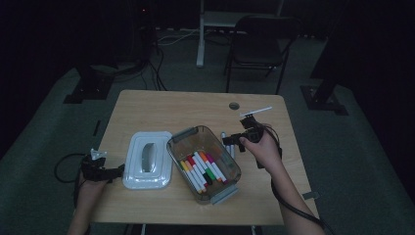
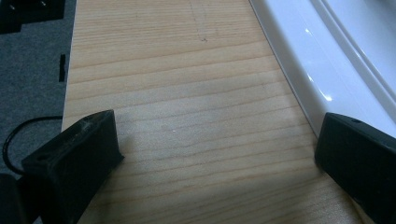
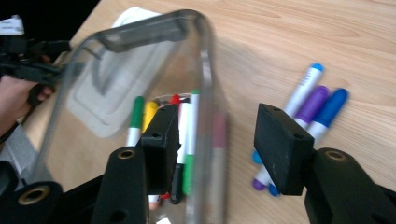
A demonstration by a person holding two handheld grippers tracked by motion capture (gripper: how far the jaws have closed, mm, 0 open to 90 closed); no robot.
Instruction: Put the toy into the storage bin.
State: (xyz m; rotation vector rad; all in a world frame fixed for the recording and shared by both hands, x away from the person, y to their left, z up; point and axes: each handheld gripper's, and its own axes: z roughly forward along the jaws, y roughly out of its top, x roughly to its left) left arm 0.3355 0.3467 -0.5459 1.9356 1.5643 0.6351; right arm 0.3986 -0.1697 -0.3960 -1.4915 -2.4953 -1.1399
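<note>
On the table: a wooden top point(image 1: 161, 110) carries a clear plastic box point(image 1: 204, 164), a white lid point(image 1: 147, 159) and loose markers.
Box: it stands at the middle of the table with coloured markers point(image 1: 200, 171) lying in a row on its floor; a grey latch shows at each end.
Lid: it lies flat just left of the box, handle side up.
Loose markers: three of them point(image 3: 308, 109), light blue, purple and dark blue, lie side by side on the bare wood just right of the box.
Right gripper point(image 1: 234, 141): held above the box's right rim, jaws partly apart with nothing between the pads; the right gripper view looks down between them at the box wall and the three loose markers.
Left gripper point(image 1: 110, 172): low at the table's left edge, just beside the lid, jaws wide apart over bare wood and holding nothing.
Background: a dark chair point(image 1: 259, 44) stands beyond the table.
</note>
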